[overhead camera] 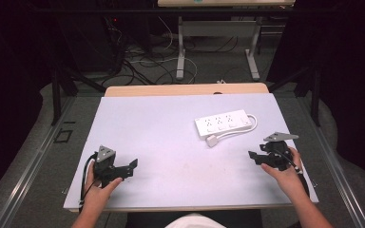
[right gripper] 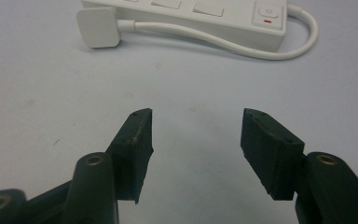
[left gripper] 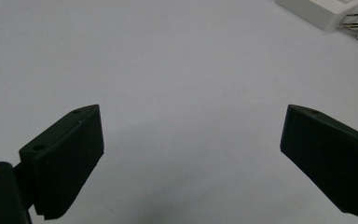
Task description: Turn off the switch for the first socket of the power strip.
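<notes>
Left gripper, black, two-jaw, hand-held: resting low at the near-left of the pale grey table mat, jaws spread wide, nothing between them. Just bare mat ahead of it in its own view.

White plastic power strip with three socket groups: lies flat on the mat right of centre, toward the far side. Its white cable loops round the right end and runs back along the near edge to the white flat plug, which lies just beside the strip's near-left corner.

Right gripper, same type: near-right of the mat, jaws part-way apart, empty, aimed at strip and plug, well short of both.
</notes>
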